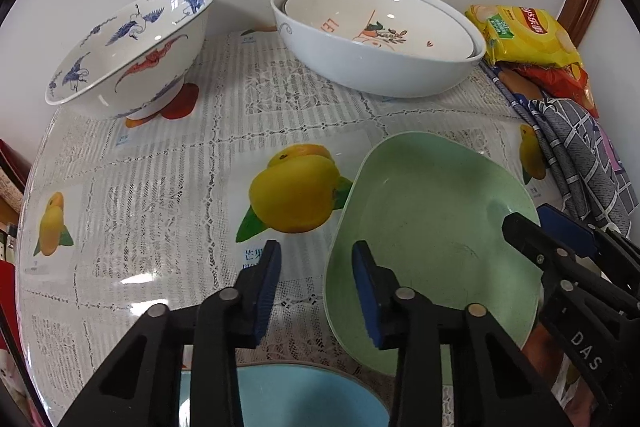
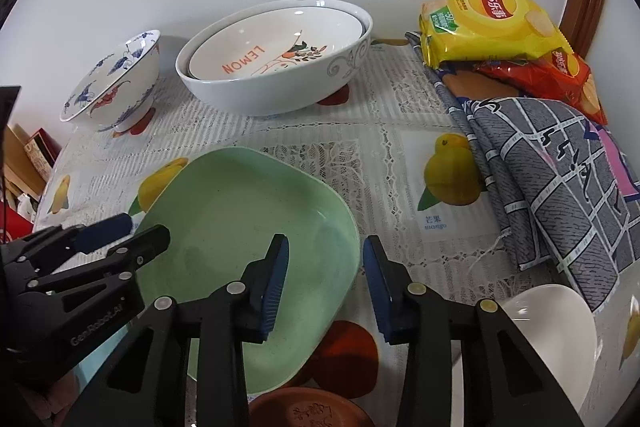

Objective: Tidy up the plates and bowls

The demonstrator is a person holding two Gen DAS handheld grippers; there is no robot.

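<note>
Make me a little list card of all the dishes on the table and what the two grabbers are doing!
green plate: between both grippers, each straddling a rim
left gripper: open
right gripper: open
lemon bowl: nested inside big white bowl
crane bowl: back left, by the wall
blue plate: under left gripper, partly hidden
brown plate: near edge
small white bowl: near right
chip bags: back right, on grey cloth
</note>
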